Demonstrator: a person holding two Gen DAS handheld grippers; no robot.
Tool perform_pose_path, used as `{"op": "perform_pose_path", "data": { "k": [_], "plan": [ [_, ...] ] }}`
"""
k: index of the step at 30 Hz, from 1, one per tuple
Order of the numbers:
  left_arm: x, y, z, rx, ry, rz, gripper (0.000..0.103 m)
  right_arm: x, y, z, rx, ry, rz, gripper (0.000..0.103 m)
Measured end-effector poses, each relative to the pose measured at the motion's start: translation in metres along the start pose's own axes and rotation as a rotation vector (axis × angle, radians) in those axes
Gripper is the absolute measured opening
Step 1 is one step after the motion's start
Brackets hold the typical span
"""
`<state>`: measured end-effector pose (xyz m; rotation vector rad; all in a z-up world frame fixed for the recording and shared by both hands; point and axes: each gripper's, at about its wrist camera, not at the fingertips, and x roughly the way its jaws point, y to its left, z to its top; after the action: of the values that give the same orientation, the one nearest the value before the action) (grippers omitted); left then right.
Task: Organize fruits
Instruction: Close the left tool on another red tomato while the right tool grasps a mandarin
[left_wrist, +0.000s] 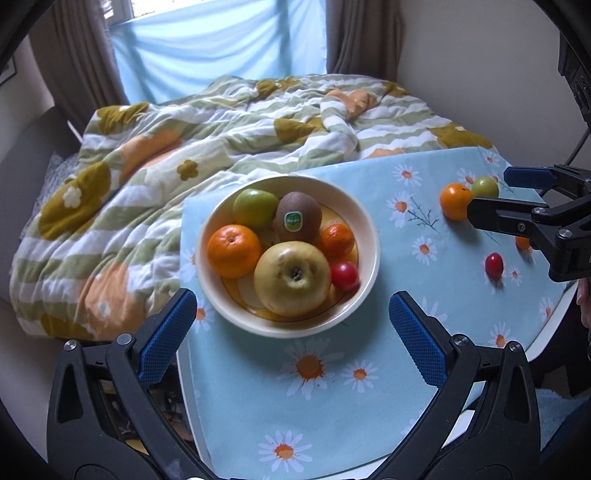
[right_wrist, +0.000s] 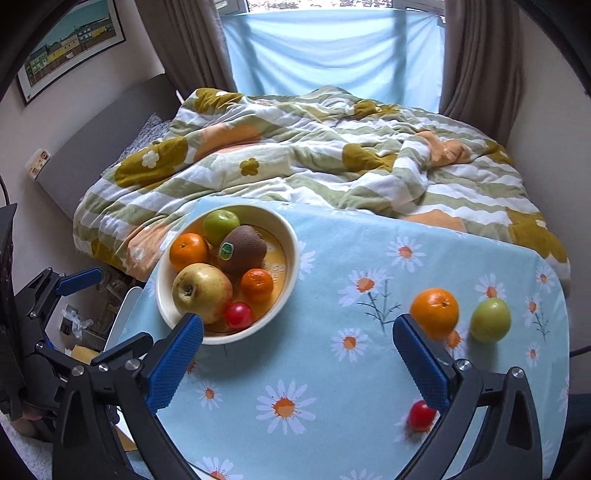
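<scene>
Green oval sticker (right_wrist: 226, 251) on kiwi (right_wrist: 242, 254), print too small to read; faint digits, possibly "50", on inner floor of bowl (right_wrist: 291, 236). Bowl (left_wrist: 364, 221) filled with kiwi, yellow apple (left_wrist: 291, 278), green apple, two mandarins, one red fruit. Loose on table (right_wrist: 332, 369): orange (right_wrist: 435, 313), green fruit (right_wrist: 490, 319), red fruit (right_wrist: 421, 416) partly hidden behind right finger. Small orange object (left_wrist: 522, 242) mostly occluded. Left hand-held gripper (left_wrist: 291, 332) and right hand-held gripper (right_wrist: 297, 363) both spread wide, holding nothing. Daisy-print blue cloth; rumpled floral quilt (right_wrist: 295, 155), blue window sheet, framed print (right_wrist: 70, 44) beyond.
</scene>
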<state>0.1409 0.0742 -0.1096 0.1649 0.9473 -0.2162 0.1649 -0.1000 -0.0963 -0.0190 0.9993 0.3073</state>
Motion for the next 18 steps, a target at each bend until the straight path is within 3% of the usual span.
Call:
{"op": "perform_pose_path", "data": {
  "k": [6,13,18],
  "plan": [
    [0.001,-0.030,0.015,0.059,-0.026,-0.037,0.103,-0.027,-0.036,-0.009,0.055,-0.027,-0.145,0.102],
    [-0.002,-0.075,0.031,0.082,-0.062,-0.014,0.103,-0.048,-0.093,-0.028,0.115,-0.041,-0.168,0.102],
    [0.005,-0.116,0.040,0.054,-0.042,-0.037,0.103,-0.056,-0.136,-0.043,0.122,-0.035,-0.151,0.102]
  ]
}}
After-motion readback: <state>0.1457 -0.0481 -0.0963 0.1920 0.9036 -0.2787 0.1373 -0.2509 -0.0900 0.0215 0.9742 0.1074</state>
